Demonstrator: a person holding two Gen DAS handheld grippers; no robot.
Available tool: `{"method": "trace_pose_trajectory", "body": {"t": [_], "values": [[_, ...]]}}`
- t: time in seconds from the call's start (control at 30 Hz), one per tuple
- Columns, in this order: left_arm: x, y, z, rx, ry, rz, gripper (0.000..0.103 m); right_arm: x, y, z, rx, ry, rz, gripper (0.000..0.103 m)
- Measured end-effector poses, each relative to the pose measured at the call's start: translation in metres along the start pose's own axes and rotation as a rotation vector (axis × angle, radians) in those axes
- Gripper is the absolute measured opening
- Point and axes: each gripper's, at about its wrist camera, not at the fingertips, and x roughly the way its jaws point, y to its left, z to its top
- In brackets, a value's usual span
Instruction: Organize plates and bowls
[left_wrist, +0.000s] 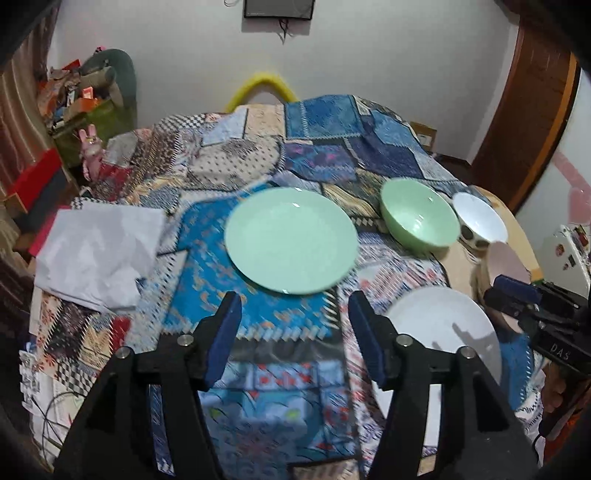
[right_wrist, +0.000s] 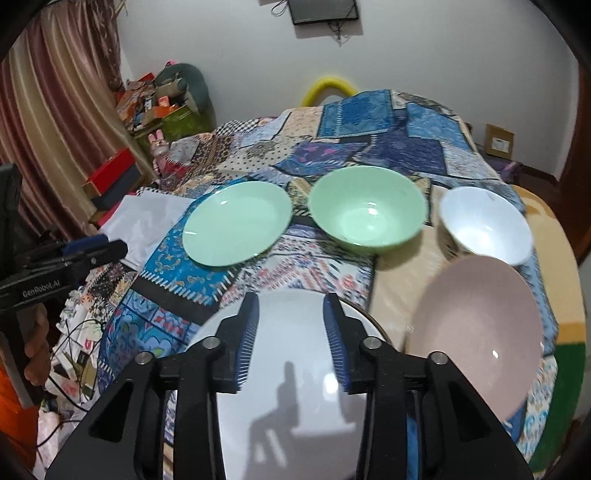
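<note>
Now the right gripper (right_wrist: 290, 334) hangs with jaws apart and empty over the white plate (right_wrist: 291, 398) at lower centre; pink plate (right_wrist: 476, 343) right, green bowl (right_wrist: 365, 218) above. Left gripper (left_wrist: 293, 334), spread too, faces the green plate (left_wrist: 291, 240) mid-frame.

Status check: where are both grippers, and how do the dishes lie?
Left gripper open, empty, facing green plate. Right gripper open, empty, over white plate. Bowls unstacked; nothing blocking.
</note>
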Motion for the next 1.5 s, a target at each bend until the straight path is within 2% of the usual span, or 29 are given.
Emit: {"method": "trace_pose_trajectory", "body": {"t": [0.13, 0.27, 0.33, 0.4, 0.43, 0.77, 0.83, 0.9, 0.97, 1.0, 1.07, 1.17, 1.5], "values": [[0.012, 0.015, 0.014, -0.003, -0.009, 0.023, 0.067, 0.019, 0.008, 0.010, -0.023, 0.020, 0.001, 0.038], [0.031, 0.029, 0.024, -0.008, 0.003, 0.040, 0.071, 0.039, 0.012, 0.021, -0.026, 0.046, 0.017, 0.056], [0.044, 0.037, 0.029, -0.014, 0.014, 0.050, 0.073, 0.048, 0.015, 0.027, -0.036, 0.061, 0.020, 0.056], [0.059, 0.047, 0.034, -0.028, 0.034, 0.050, 0.081, 0.057, 0.018, 0.032, -0.051, 0.076, 0.012, 0.056], [0.065, 0.051, 0.036, -0.037, 0.042, 0.046, 0.081, 0.064, 0.019, 0.036, -0.054, 0.088, 0.009, 0.056], [0.144, 0.094, 0.053, -0.094, 0.140, -0.015, 0.081, 0.125, 0.009, 0.057, -0.002, 0.196, 0.029, 0.057], [0.157, 0.099, 0.054, -0.100, 0.149, -0.037, 0.074, 0.134, 0.007, 0.059, 0.002, 0.215, 0.027, 0.057], [0.170, 0.101, 0.055, -0.099, 0.168, -0.058, 0.060, 0.141, 0.008, 0.059, -0.005, 0.224, 0.009, 0.055], [0.182, 0.102, 0.057, -0.100, 0.188, -0.085, 0.051, 0.143, 0.010, 0.060, -0.023, 0.219, 0.000, 0.053], [0.185, 0.101, 0.057, -0.099, 0.194, -0.092, 0.045, 0.144, 0.011, 0.060, -0.031, 0.218, -0.004, 0.050], [0.191, 0.100, 0.057, -0.090, 0.202, -0.113, 0.040, 0.146, 0.014, 0.061, -0.037, 0.227, 0.004, 0.043], [0.196, 0.097, 0.058, -0.087, 0.208, -0.139, 0.039, 0.151, 0.011, 0.058, -0.007, 0.258, 0.034, 0.037], [0.204, 0.087, 0.061, -0.059, 0.210, -0.128, 0.039, 0.169, 0.012, 0.062, 0.002, 0.297, 0.043, 0.034]]}}
